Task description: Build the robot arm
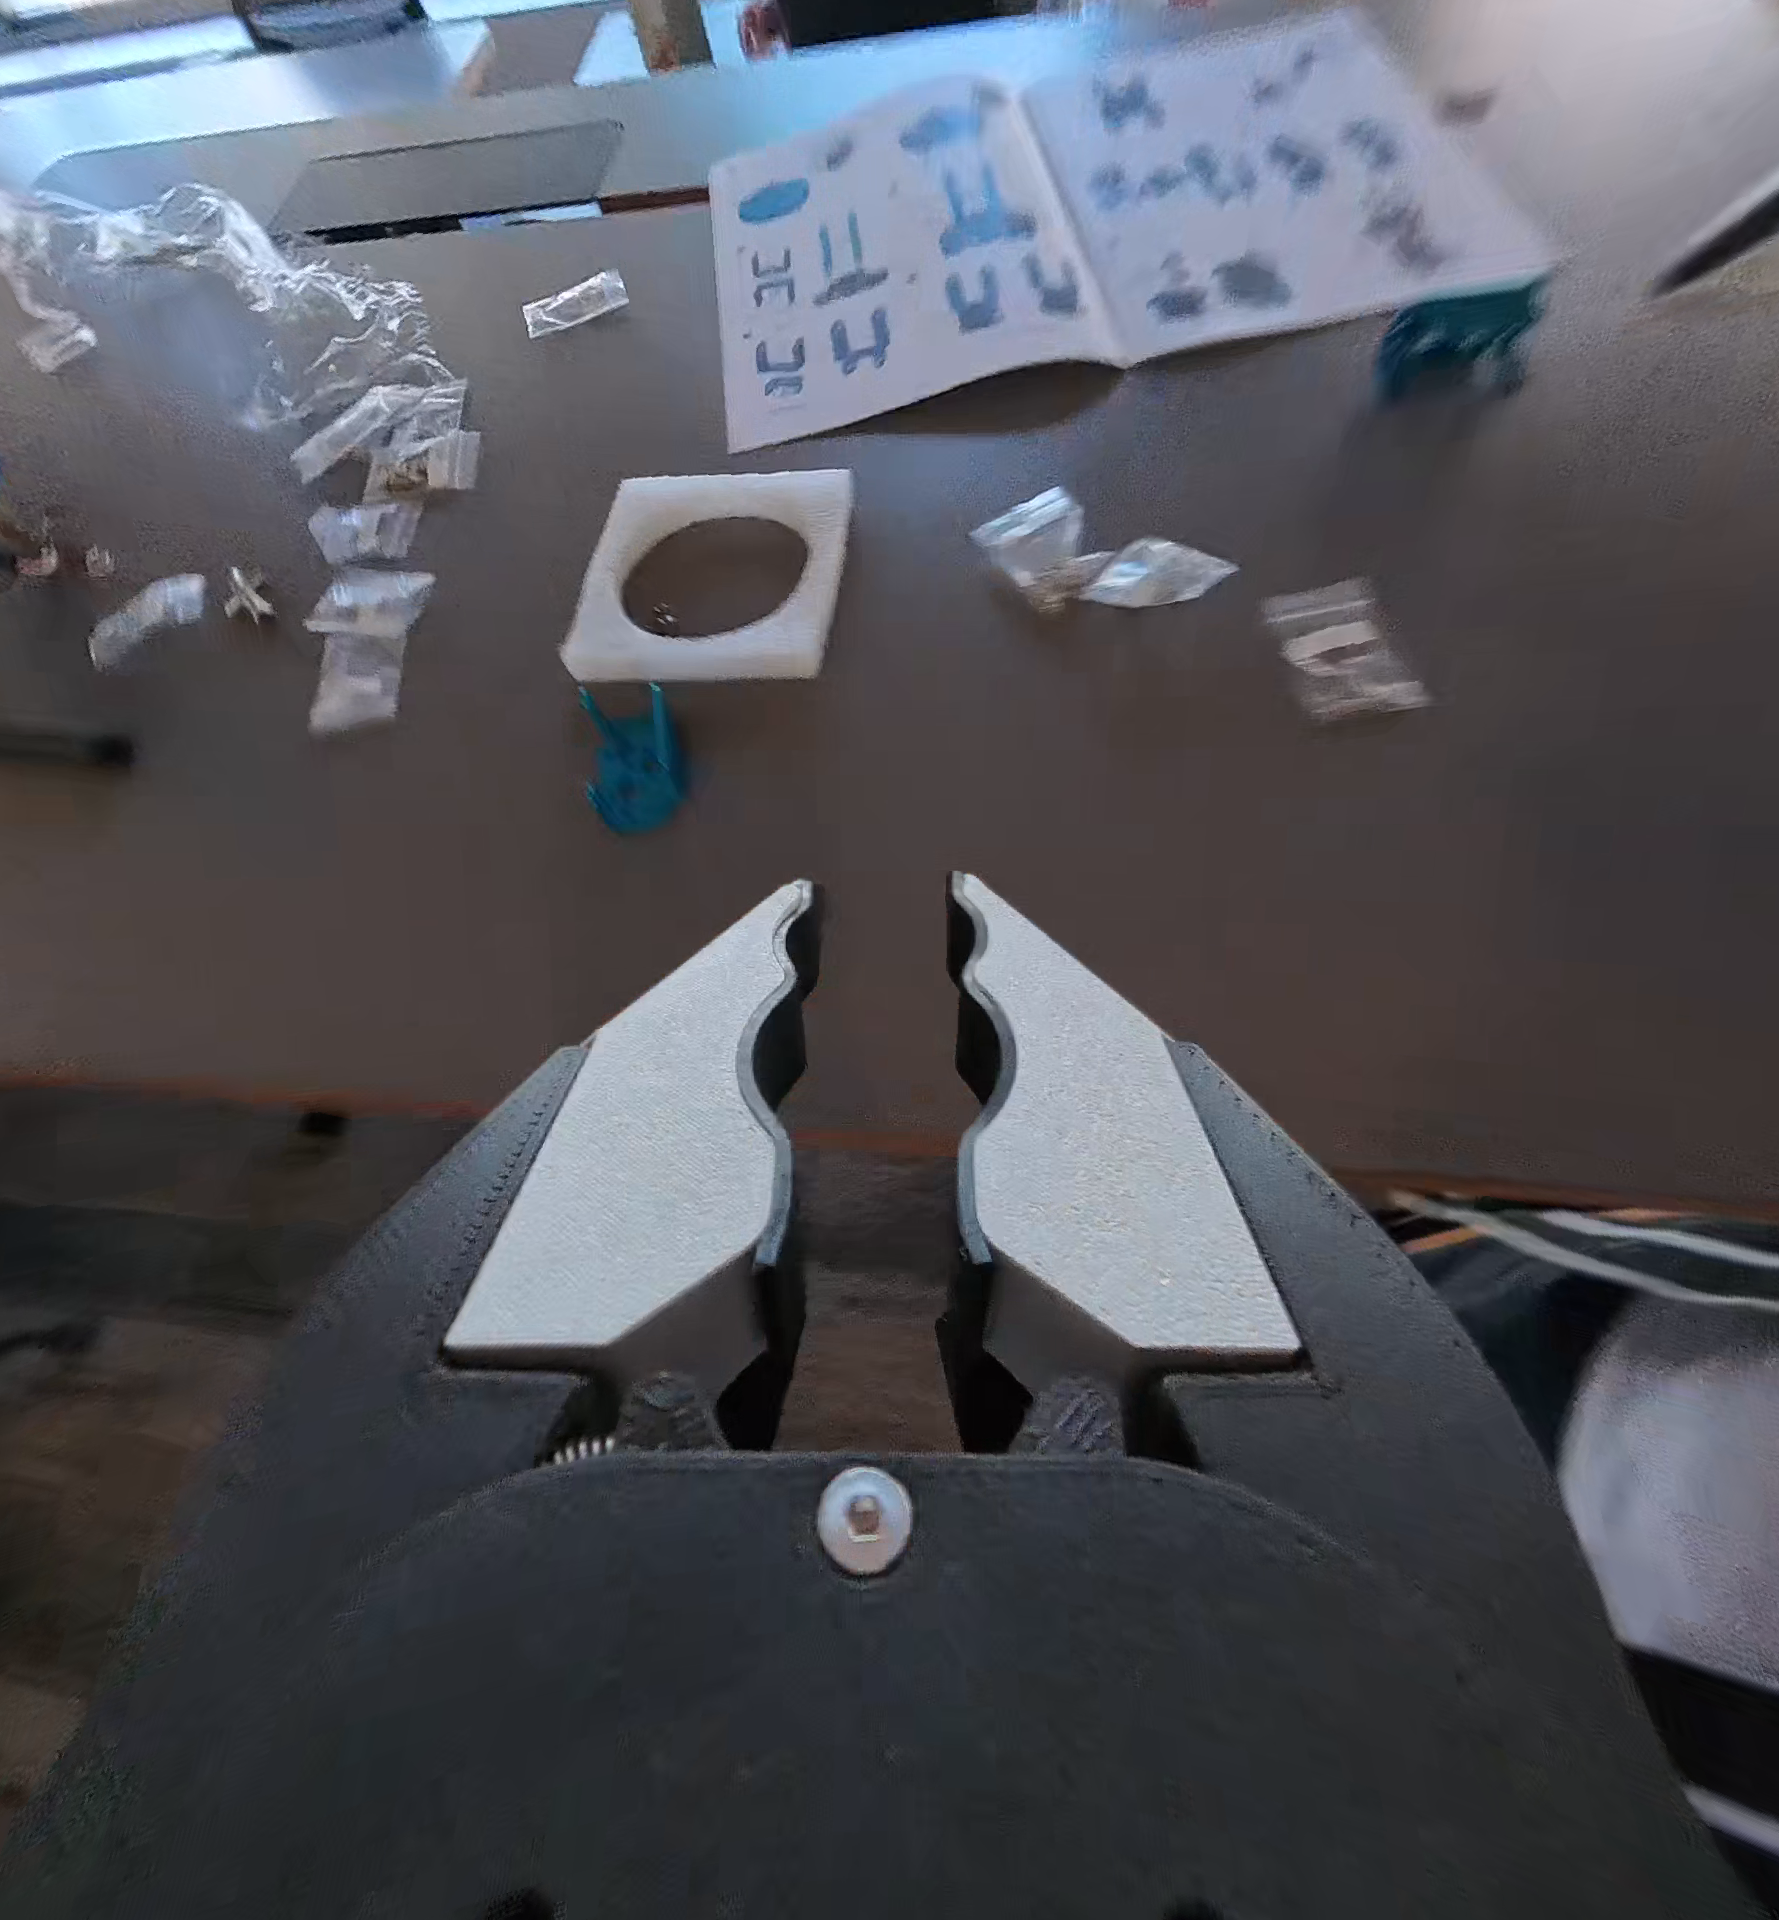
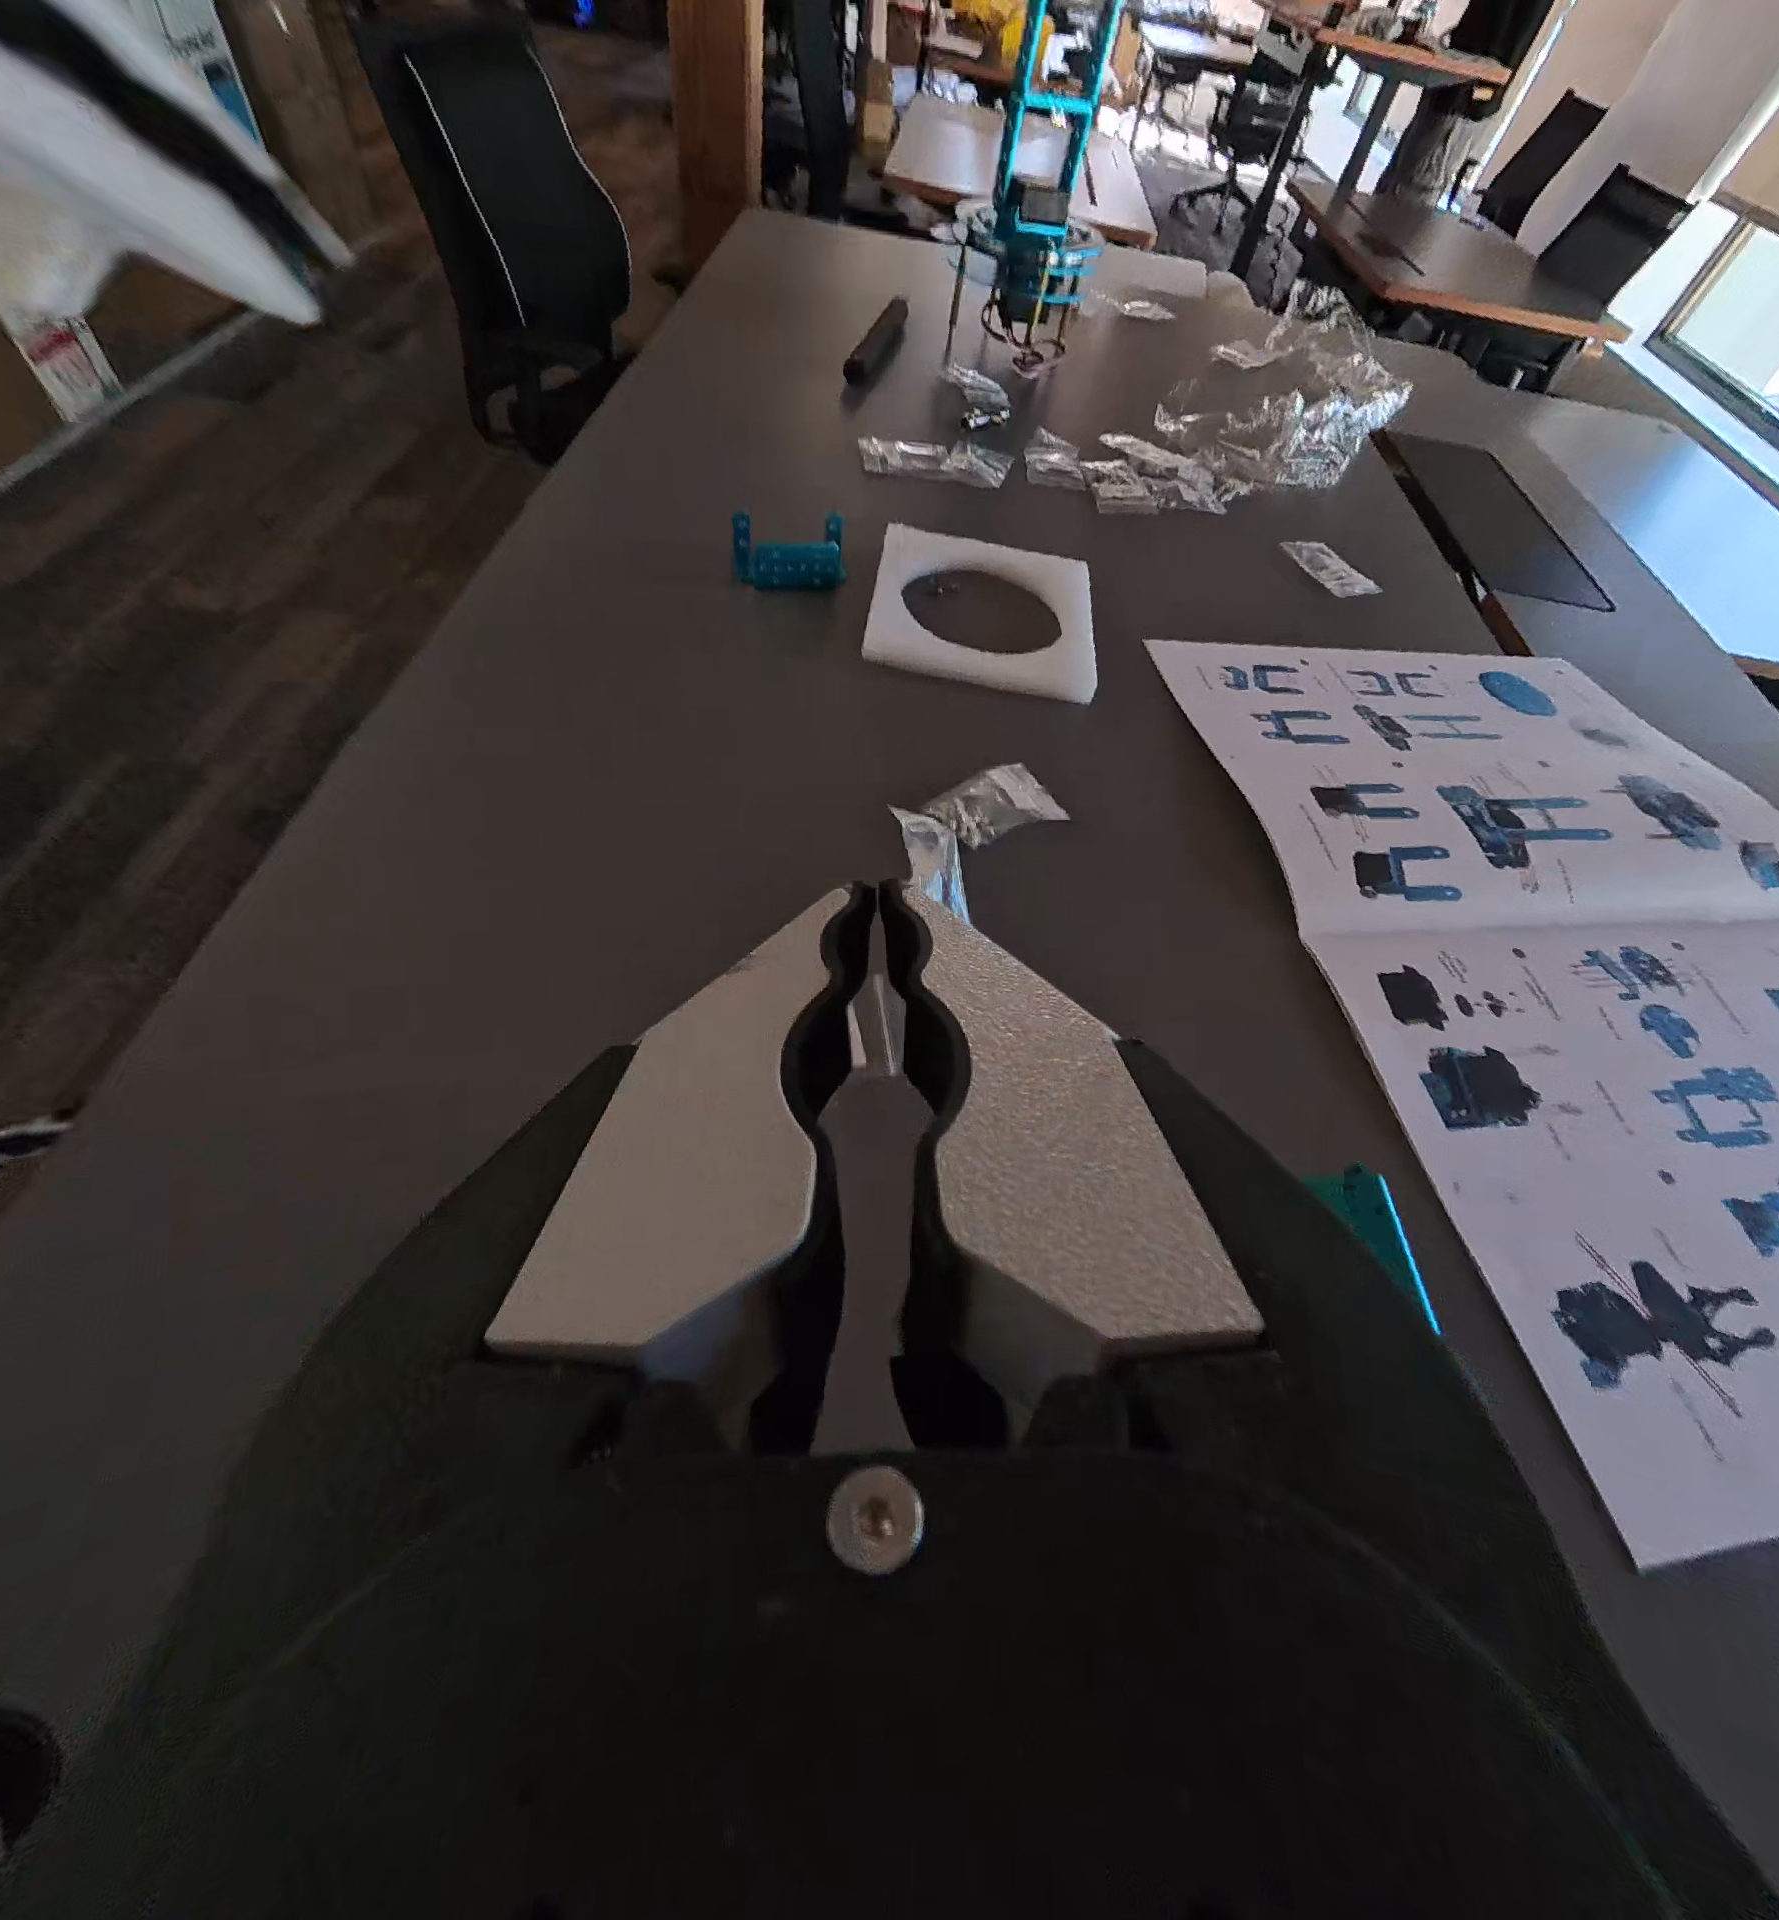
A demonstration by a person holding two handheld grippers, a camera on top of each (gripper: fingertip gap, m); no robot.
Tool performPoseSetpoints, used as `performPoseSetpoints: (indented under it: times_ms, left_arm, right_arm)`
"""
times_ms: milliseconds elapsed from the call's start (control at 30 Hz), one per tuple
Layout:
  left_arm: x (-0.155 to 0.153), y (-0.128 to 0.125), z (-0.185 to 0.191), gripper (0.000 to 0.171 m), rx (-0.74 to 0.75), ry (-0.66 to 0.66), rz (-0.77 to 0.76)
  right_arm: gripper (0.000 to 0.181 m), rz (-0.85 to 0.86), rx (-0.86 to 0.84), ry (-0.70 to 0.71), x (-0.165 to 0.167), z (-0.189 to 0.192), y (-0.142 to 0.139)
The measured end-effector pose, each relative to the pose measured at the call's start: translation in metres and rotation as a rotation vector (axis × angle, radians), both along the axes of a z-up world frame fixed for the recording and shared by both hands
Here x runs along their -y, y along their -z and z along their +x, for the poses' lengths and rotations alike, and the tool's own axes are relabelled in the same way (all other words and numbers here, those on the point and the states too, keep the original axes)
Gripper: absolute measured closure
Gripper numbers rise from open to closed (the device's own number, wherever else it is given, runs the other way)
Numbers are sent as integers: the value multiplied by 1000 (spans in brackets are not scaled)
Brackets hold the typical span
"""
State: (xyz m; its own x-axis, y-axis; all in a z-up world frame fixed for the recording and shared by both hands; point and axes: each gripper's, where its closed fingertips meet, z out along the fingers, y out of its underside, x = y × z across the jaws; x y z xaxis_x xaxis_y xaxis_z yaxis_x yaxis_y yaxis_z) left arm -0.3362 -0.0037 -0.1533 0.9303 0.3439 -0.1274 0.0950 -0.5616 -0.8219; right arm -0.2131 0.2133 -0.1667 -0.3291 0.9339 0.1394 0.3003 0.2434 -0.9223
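My left gripper (image 1: pixel 880 894) is open and empty, held above the near part of the grey table (image 1: pixel 1072 831). Nearest ahead of it is a small blue bracket (image 1: pixel 641 769), standing just in front of a white foam square with a round hole (image 1: pixel 604 623). My right gripper (image 2: pixel 877 894) is shut, with its tips almost touching. A thin shiny strip (image 2: pixel 874 1023) sits between its fingers. Two small clear bags (image 2: pixel 984 805) lie on the table just beyond its tips. The blue bracket (image 2: pixel 789 566) and the foam square (image 2: pixel 978 665) are farther off.
An open instruction booklet (image 1: pixel 1072 208) (image 2: pixel 1539 987) lies flat, with a teal part (image 2: pixel 1373 1247) (image 1: pixel 1446 343) beside it. Several small clear bags (image 1: pixel 365 582) and crumpled plastic wrap (image 2: pixel 1280 405) are spread about. A tall blue frame (image 2: pixel 1036 208) and a black handle (image 2: pixel 874 338) stand at the far end. There is about 25 cm between the tips of the two grippers. The left tips stand about 25 cm off the foam square (image 2: pixel 978 665). The left camera catches it too, in the left wrist view (image 1: pixel 821 571).
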Motion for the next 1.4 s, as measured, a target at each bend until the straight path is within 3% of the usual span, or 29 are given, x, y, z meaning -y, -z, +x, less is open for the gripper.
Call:
performPoseSetpoints:
  times_ms: [167,333,467,600,1000,1400]
  left_arm:
    - [-85,40,-114,150,-152,243,-264]
    - [-143,91,-181,149,-155,625,-491]
    - [-163,112,-198,150,-87,896,-588]
    - [-160,122,-200,151,-65,1053,-685]
    - [-155,134,-190,154,-58,1216,-761]
    - [-156,142,-190,163,-192,1269,-812]
  right_arm:
    - [177,-16,59,95,0,24,16]
    - [175,-23,121,358,-12,50,26]
    - [174,-61,101,594,-12,57,17]
    - [174,-155,42,713,1,42,7]
    - [171,-134,56,793,16,-2,4]
    - [170,-129,45,847,14,6,3]
